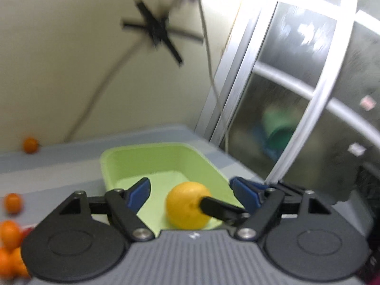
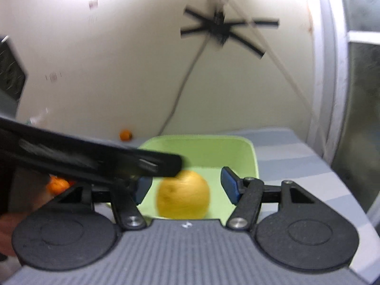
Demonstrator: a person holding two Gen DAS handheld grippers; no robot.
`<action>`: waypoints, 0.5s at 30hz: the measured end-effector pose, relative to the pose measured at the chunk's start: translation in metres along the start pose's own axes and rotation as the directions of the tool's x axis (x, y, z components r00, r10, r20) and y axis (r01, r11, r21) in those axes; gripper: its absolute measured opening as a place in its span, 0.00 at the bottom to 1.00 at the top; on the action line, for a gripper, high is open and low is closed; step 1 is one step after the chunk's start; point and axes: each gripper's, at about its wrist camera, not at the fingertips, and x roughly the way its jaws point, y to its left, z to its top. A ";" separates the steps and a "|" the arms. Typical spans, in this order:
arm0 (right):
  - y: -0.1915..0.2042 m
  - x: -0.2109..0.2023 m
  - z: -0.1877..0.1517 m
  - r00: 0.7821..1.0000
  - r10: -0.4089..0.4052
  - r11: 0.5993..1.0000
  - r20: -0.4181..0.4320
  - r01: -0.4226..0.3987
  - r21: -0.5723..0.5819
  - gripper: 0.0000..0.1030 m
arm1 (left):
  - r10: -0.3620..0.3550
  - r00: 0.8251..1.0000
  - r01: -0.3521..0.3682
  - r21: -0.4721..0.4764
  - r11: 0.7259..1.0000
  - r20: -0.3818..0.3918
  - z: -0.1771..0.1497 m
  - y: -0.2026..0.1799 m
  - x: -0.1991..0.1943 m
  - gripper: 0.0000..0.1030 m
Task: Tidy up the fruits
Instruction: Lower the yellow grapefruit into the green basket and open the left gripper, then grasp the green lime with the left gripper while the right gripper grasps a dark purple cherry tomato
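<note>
A yellow round fruit (image 1: 184,210) (image 2: 182,196) lies at the near end of a light green tray (image 1: 152,159) (image 2: 201,147) on the striped table. My left gripper (image 1: 191,191) is open, its blue pads wide on either side of the fruit and clear of it. A black finger (image 1: 220,210) of the other gripper reaches in from the right and overlaps the fruit. My right gripper (image 2: 186,187) is open too, and the blurred fruit sits between its pads with a small gap on each side. The left gripper's black body (image 2: 95,161) crosses the right wrist view and hides the left pad.
Small orange fruits lie on the table to the left: one by the wall (image 1: 30,144) (image 2: 125,135), one nearer (image 1: 13,203), and a pile (image 1: 9,249) (image 2: 57,185). A metal-framed window (image 1: 296,95) rises just right of the table edge. Cables hang on the wall.
</note>
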 end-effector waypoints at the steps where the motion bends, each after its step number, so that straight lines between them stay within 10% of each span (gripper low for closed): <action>1: 0.005 -0.010 -0.003 1.000 0.015 1.000 0.015 -0.015 0.009 0.64 | 0.004 0.999 -0.004 -0.004 1.000 0.033 -0.005 0.006 -0.022 0.79; 6: 0.045 -0.033 -0.034 0.991 0.132 0.991 -0.030 -0.132 0.022 0.63 | 0.166 0.976 -0.161 -0.044 0.986 0.142 -0.043 0.052 -0.128 0.82; 15: 0.153 -0.009 -0.071 0.927 0.300 0.937 -0.226 -0.331 -0.115 0.38 | 0.367 0.928 -0.355 -0.161 0.921 0.055 -0.107 0.117 -0.204 0.79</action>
